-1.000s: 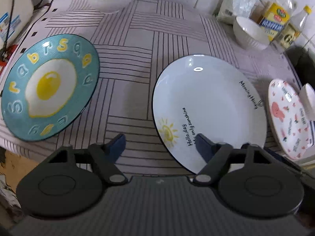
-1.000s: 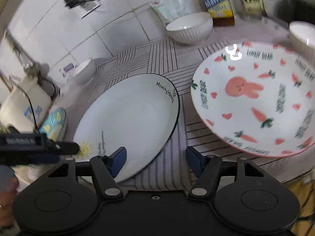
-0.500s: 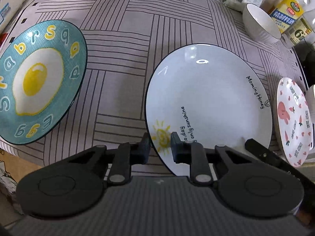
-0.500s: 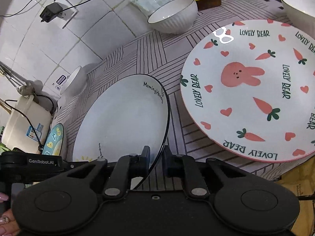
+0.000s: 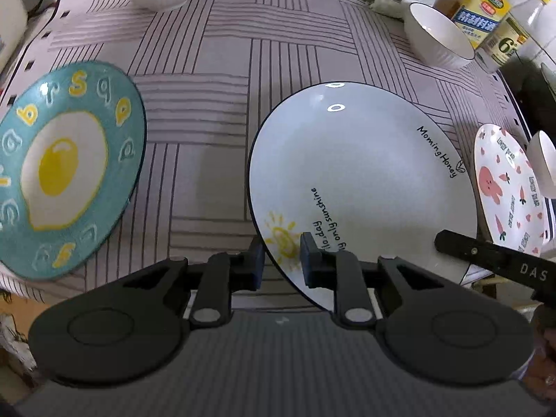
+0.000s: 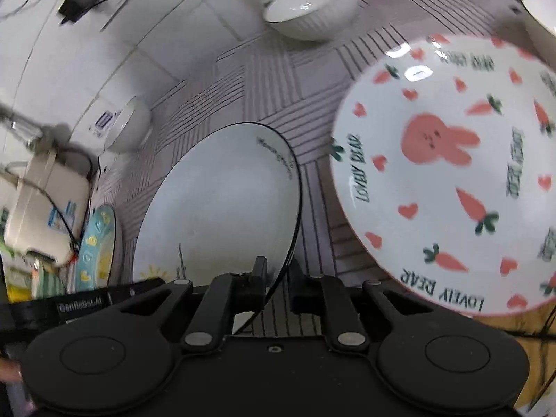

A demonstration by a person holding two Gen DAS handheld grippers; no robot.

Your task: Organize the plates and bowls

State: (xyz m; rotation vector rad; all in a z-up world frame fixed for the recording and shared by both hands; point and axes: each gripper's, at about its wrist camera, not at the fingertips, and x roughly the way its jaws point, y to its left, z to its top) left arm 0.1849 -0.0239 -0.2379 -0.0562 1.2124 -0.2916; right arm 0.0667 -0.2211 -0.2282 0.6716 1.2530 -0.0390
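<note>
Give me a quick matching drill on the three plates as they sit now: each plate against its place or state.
Things:
1. sunshine plate
2. fried-egg plate
3. bunny plate

States:
A. teal, flat on the cloth, off to one side, untouched
B. near rim pinched by both the left claw and the right claw
C. carrots and hearts, beside the gripped plate, free of either claw

Pairs: 1-B, 2-A, 3-C
</note>
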